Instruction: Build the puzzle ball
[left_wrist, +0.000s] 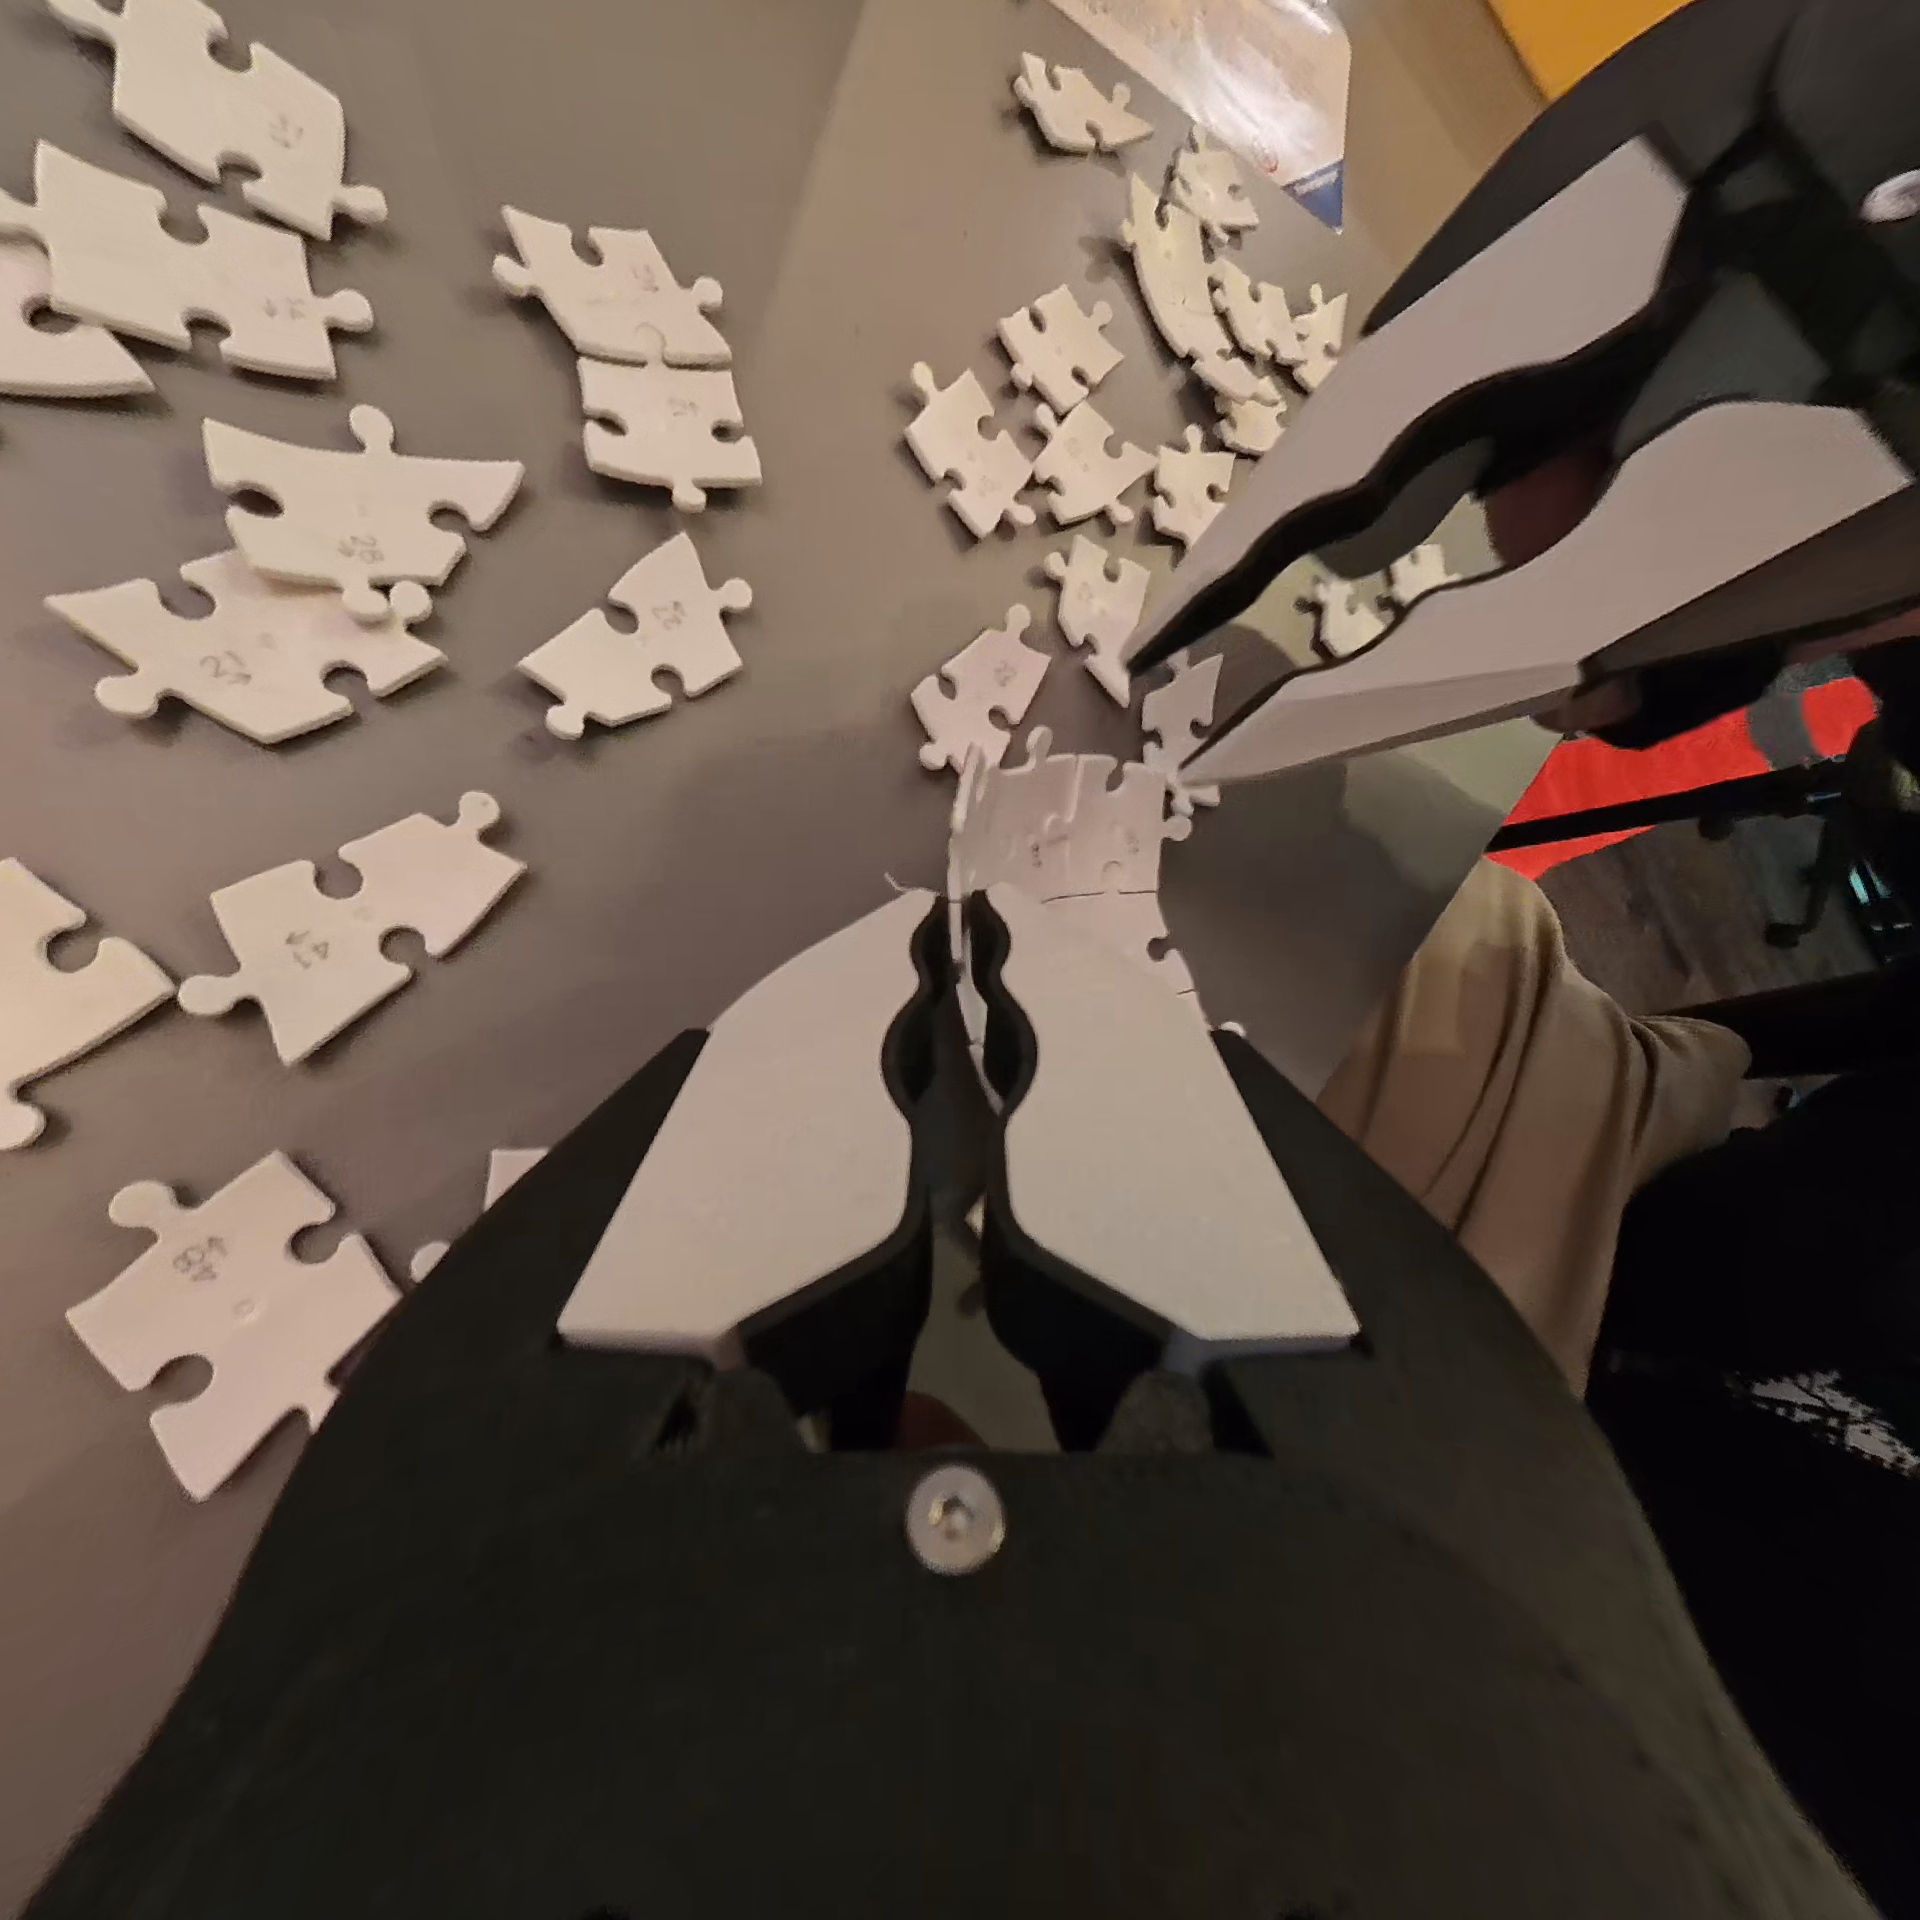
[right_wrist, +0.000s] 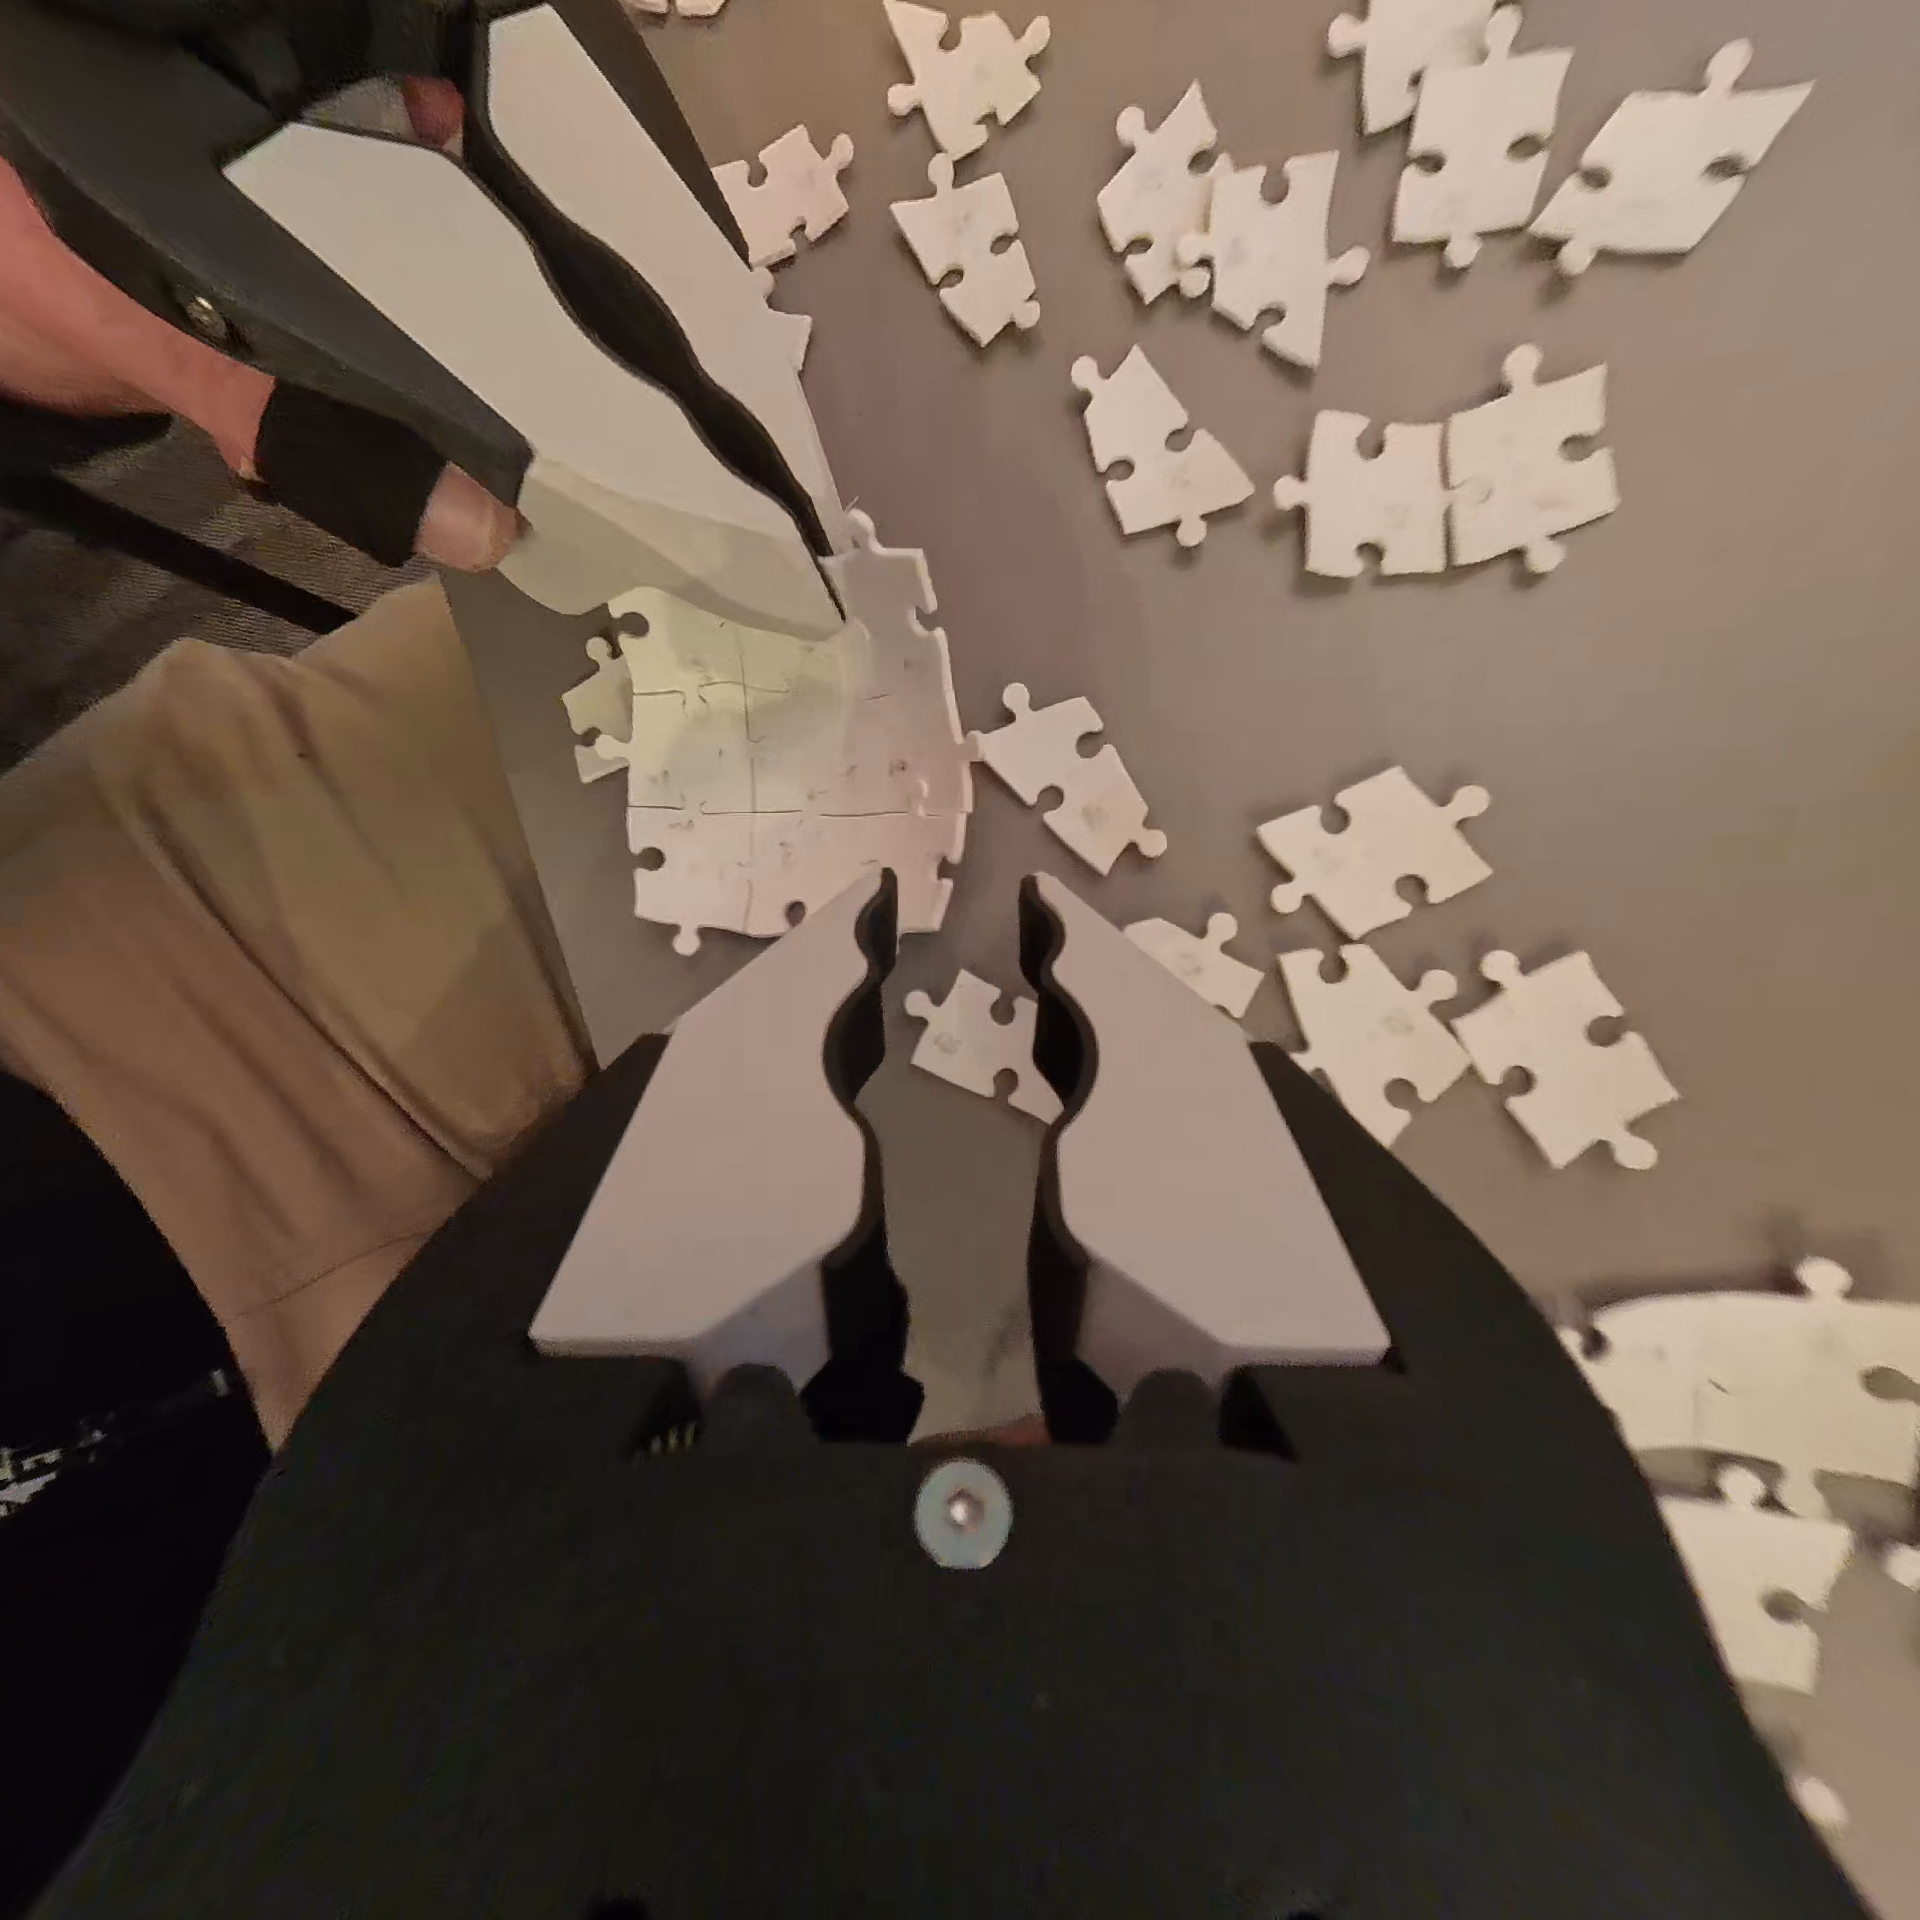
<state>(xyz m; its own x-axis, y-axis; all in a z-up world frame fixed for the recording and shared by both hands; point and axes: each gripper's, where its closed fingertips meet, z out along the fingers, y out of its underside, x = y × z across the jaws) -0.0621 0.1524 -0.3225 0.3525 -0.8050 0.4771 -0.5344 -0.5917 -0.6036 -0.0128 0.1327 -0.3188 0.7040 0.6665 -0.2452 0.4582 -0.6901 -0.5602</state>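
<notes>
Presently the left tool (left_wrist: 958, 914) clamps the curved assembled section (right_wrist: 790, 769) by its edge; the right tool (right_wrist: 956, 899) hangs slightly open, empty. Risk: a thin-edge grip may let joints pop apart over the surface (right_wrist: 1299, 665).

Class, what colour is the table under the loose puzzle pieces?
Plain grey table, clearest in the right wrist view.

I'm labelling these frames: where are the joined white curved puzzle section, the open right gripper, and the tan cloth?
joined white curved puzzle section (right_wrist: 790, 769), right wrist view, its middle.
right gripper (right_wrist: 956, 894), right wrist view, between open tips.
tan cloth (right_wrist: 270, 894), right wrist view, its middle fold.
</notes>
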